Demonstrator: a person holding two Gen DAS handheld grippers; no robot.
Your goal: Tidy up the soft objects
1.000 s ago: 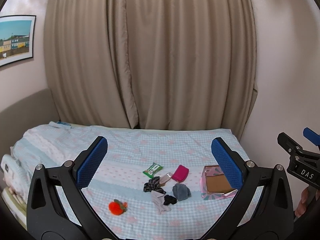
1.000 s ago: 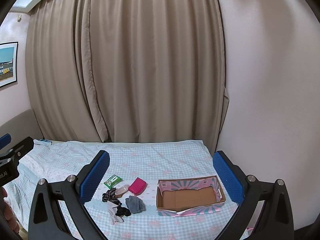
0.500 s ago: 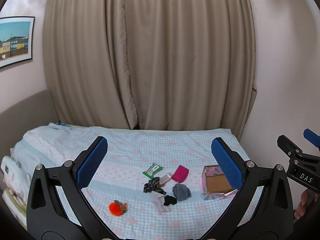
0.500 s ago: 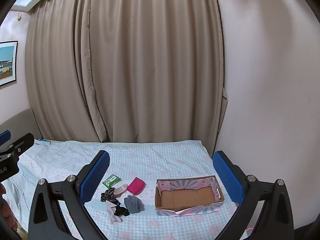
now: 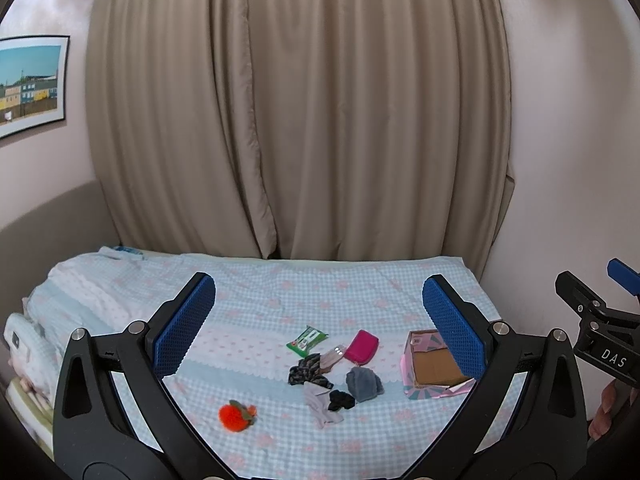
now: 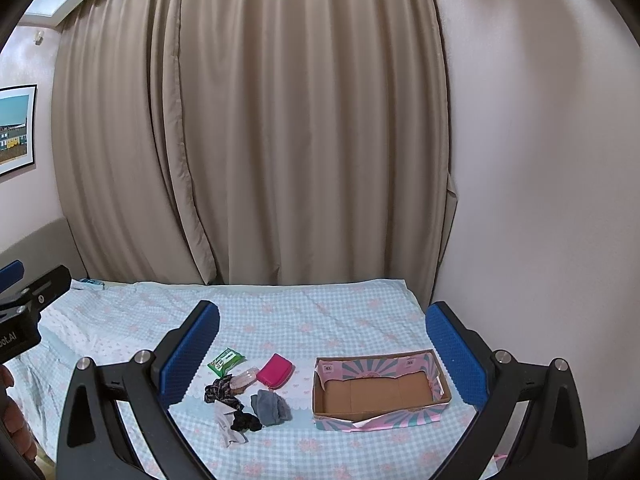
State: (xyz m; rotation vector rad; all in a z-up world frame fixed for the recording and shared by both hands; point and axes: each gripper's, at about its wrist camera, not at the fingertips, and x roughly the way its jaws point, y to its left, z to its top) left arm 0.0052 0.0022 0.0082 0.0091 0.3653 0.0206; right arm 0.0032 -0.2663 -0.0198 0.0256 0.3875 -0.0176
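On the checked bedspread (image 5: 280, 300) lie a grey sock (image 5: 363, 384) (image 6: 270, 407), a black scrunchie (image 5: 341, 400) (image 6: 245, 422), a whitish cloth (image 5: 320, 404) (image 6: 229, 428), a dark patterned cloth (image 5: 306, 372) (image 6: 221, 390), a pink pouch (image 5: 362, 346) (image 6: 275, 371), a green wipes pack (image 5: 306, 338) (image 6: 225, 361) and an orange plush toy (image 5: 236, 417). An open pink cardboard box (image 5: 434, 364) (image 6: 380, 390) sits to their right, empty. My left gripper (image 5: 318, 326) and right gripper (image 6: 322, 354) are both open and empty, held well above and short of the items.
Beige curtains (image 5: 300, 120) hang behind the bed. A plain wall (image 6: 540, 160) borders the bed on the right. A framed picture (image 5: 30, 84) hangs on the left wall. Rumpled bedding (image 5: 24, 340) is piled at the bed's left end.
Both views have shifted very slightly; the items sit a touch lower in frame. Nothing on the bed has moved and both grippers stay open.
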